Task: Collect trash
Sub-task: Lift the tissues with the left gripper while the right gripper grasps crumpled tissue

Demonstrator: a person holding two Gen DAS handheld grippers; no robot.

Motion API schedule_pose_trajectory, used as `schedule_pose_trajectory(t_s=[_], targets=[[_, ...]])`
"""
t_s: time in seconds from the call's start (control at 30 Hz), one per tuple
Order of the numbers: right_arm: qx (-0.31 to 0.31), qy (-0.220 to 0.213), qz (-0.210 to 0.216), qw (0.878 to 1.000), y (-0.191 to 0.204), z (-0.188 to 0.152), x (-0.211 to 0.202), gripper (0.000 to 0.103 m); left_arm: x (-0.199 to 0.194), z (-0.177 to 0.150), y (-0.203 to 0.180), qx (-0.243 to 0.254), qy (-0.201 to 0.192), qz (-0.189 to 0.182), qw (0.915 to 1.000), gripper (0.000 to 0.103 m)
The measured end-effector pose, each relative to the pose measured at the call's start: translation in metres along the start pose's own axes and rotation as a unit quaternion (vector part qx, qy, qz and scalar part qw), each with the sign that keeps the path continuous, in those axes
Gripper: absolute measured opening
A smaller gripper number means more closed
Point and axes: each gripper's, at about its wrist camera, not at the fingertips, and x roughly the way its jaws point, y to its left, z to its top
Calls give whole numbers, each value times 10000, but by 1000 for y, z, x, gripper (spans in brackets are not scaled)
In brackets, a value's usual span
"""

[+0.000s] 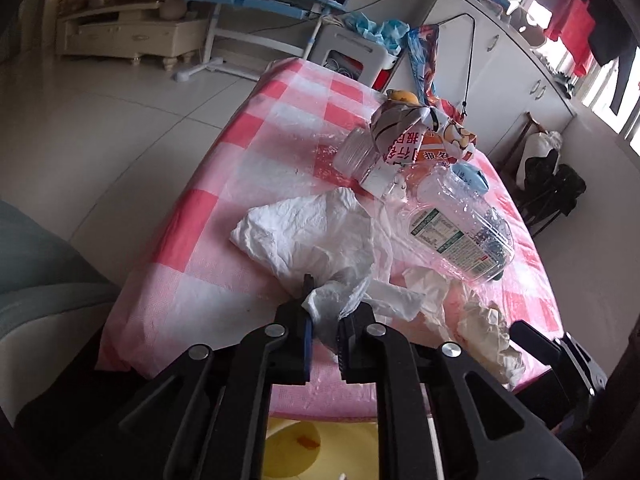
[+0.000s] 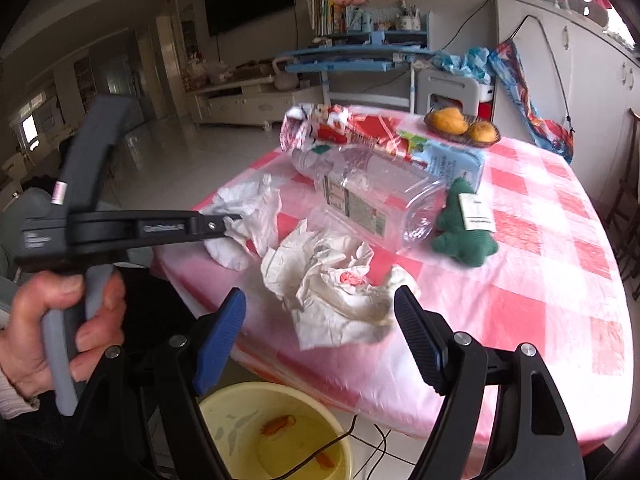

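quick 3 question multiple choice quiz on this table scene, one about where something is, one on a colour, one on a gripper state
1. Where is the yellow bucket?
A. on the table
B. on the floor below the table's near edge
C. on the blue desk

2. What colour is the knitted toy beside the clear plastic bottle?
A. green
B. orange
C. purple

3. What is the left gripper doing?
A. open above the bottle
B. shut on nothing
C. shut on a white tissue

Answers
1: B, its rim shows under the checked tablecloth edge.
2: A, its yarn is dark green.
3: C, the tissue is pinched between its fingers, while the right gripper stands open.
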Motion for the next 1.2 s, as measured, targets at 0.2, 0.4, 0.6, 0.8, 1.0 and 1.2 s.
schedule_pose_trajectory(t_s=[0.2, 0.4, 0.6, 0.8, 1.0, 1.2], targets=[[60, 270, -58, 9996, -11, -2, 18, 51, -1, -3, -9, 333, -150, 243, 9990, 13], [151, 146, -22, 9998, -23, 0, 10, 30, -3, -3, -15, 466, -152, 206, 9986, 11], [166, 30, -21, 9999, -29, -2, -11, 26, -19, -7, -19, 524, -362, -24, 9980, 7], [-23, -131, 45, 9999, -27, -11, -45, 26, -37, -18, -33, 688, -436, -153, 9966, 7], [-309, -4, 181, 9994, -16, -30, -64, 26, -58, -35, -45, 845, -430, -155, 9954, 7], [-696, 305, 380, 9964, 6, -51, -67, 26, -73, -55, -54, 981, -377, -152, 9943, 7]])
